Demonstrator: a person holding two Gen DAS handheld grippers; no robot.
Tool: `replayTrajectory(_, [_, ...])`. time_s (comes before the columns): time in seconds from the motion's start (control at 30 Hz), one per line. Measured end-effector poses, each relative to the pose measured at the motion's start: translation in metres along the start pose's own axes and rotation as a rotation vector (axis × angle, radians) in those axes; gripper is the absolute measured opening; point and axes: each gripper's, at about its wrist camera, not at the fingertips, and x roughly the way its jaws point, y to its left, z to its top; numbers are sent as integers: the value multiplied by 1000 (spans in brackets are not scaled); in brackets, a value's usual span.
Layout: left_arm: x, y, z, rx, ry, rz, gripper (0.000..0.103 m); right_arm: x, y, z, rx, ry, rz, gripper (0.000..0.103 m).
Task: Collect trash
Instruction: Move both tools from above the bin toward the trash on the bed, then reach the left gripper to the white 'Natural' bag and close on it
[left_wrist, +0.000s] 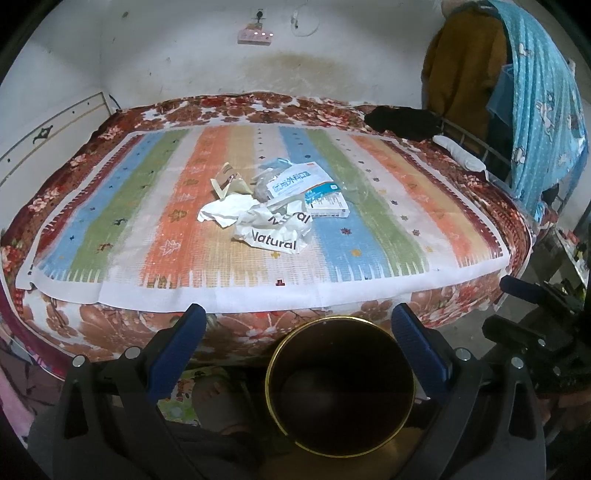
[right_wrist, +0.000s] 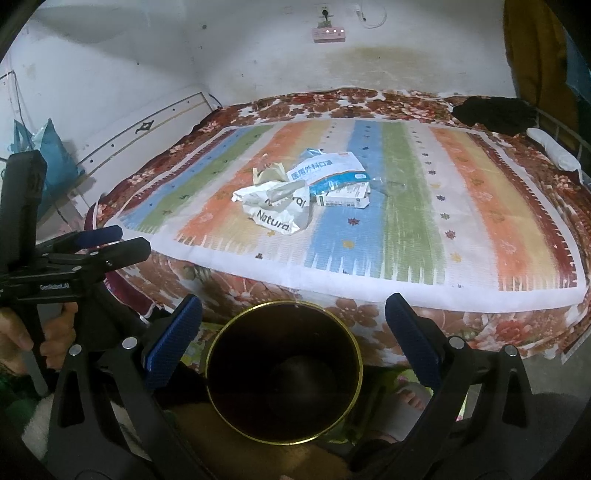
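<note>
A pile of trash lies mid-bed on the striped cloth: a white "Natural" bag, crumpled white paper, torn beige paper, a blue-white mask packet and a small box. The right wrist view shows the same bag, packet and box. A dark bin with a gold rim stands on the floor at the bed's near edge. My left gripper and right gripper both hang open above the bin, holding nothing, well short of the pile.
A black garment and a white roll lie at the bed's far right. Blue patterned cloth and a mustard garment hang on the right. A headboard stands on the left, and a hand grips the left tool.
</note>
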Motion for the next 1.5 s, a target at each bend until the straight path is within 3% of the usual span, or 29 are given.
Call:
replayTrajectory(0.07, [5,7,4,-39,21,-42,97,2,-2,5,-2,-6,0,94])
replayTrajectory(0.2, [14,12,10,-72,47,-51,97,9,-4,18,-15,-14,-3,94])
replayTrajectory(0.43, [30,5,31,-37,74,-9,97,29,-4,44,-39,10,1,94])
replayTrajectory(0.8, [69,12,79,59,116,118,97,60,-25,97,-28,34,-19,94])
replayTrajectory(1.5, [143,29,121,66,251,130,97,148,-51,170,-2,96,-34,94])
